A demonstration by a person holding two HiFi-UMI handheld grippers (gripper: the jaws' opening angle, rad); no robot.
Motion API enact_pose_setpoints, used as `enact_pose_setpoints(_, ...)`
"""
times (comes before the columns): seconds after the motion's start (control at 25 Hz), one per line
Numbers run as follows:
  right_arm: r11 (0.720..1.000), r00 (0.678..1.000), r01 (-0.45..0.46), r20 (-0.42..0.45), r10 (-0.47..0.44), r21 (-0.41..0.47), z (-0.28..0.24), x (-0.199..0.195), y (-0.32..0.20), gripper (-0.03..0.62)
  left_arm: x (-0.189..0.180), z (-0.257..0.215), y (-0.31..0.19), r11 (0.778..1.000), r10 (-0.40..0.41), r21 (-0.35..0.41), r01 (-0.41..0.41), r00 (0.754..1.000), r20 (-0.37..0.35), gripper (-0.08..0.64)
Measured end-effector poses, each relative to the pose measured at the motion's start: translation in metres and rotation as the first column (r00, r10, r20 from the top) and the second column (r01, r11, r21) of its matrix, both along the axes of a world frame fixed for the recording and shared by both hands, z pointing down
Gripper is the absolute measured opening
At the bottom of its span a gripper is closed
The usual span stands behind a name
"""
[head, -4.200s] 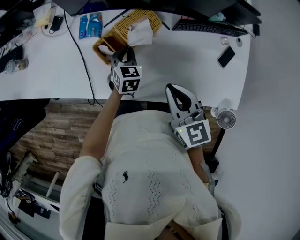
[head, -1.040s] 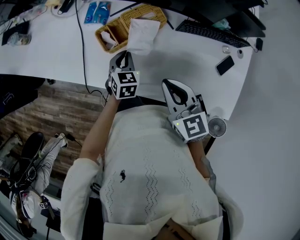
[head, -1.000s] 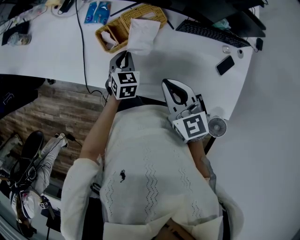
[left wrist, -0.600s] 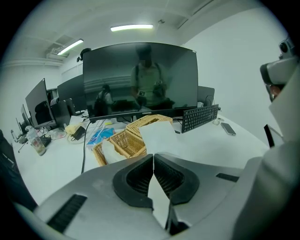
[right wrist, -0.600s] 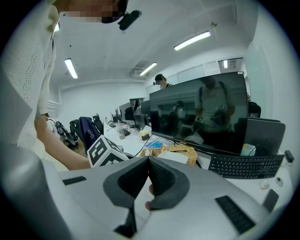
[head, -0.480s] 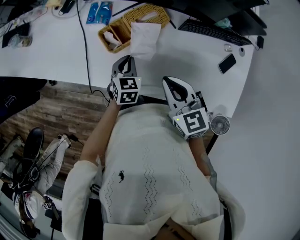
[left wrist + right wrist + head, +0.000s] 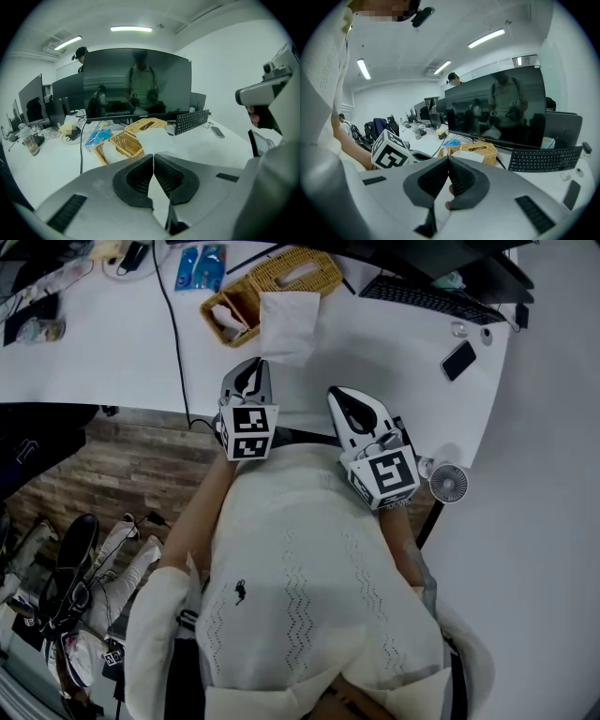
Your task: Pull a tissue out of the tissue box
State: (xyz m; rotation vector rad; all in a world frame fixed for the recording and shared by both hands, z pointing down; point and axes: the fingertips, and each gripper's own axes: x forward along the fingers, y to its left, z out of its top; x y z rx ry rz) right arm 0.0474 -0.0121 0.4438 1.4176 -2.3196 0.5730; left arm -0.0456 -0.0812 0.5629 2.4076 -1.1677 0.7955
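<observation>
A woven wicker tissue box point(image 7: 300, 271) stands at the back of the white desk point(image 7: 375, 362). One white tissue point(image 7: 286, 324) lies loose on the desk in front of it, held by nothing. My left gripper point(image 7: 251, 366) is shut and empty at the desk's front edge, just short of the tissue. From the left gripper view, its jaws point(image 7: 153, 156) meet with the tissue point(image 7: 157, 137) and box point(image 7: 146, 125) beyond. My right gripper point(image 7: 340, 394) is also shut and empty, near the front edge; its own view point(image 7: 448, 158) looks toward the box point(image 7: 480, 150).
A second open wicker basket point(image 7: 228, 320) sits left of the box. A black cable point(image 7: 172, 324) crosses the desk, with blue packets point(image 7: 202, 263) behind it. A keyboard point(image 7: 427, 298), a phone point(image 7: 459, 360) and a small fan point(image 7: 448, 484) lie to the right. A monitor point(image 7: 136, 82) stands behind.
About four seconds ago the left gripper was up at the box with the tissue. The tissue has since lain free on the desk, and both grippers sit back at the front edge.
</observation>
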Motion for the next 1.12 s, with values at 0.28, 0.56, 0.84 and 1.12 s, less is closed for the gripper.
enact_pose_setpoints(0.28,1.000,1.000,-0.009,0.010,0.009,-0.013,0.005,-0.010,-0.004,0.002,-0.011,-0.012,0.002,1.000,0.027,0.009,-0.027,1.000,-0.016,0.015)
enact_pose_setpoints(0.56,0.999,0.999,-0.039,0.011,0.040,-0.030,0.012,-0.012,-0.005,0.002,-0.019,-0.030,0.009,0.998,0.058,0.037,-0.057,0.998,-0.030,0.015)
enact_pose_setpoints(0.84,0.998,0.998,-0.066,-0.005,0.065,-0.024,0.014,-0.012,-0.006,0.002,-0.027,-0.043,0.006,0.995,0.070,0.071,-0.067,0.997,-0.041,0.015)
enact_pose_setpoints(1.12,0.997,0.997,-0.081,-0.001,0.081,-0.013,0.012,-0.017,-0.010,0.002,-0.033,-0.060,-0.001,0.994,0.067,0.097,-0.059,0.995,-0.080,0.015)
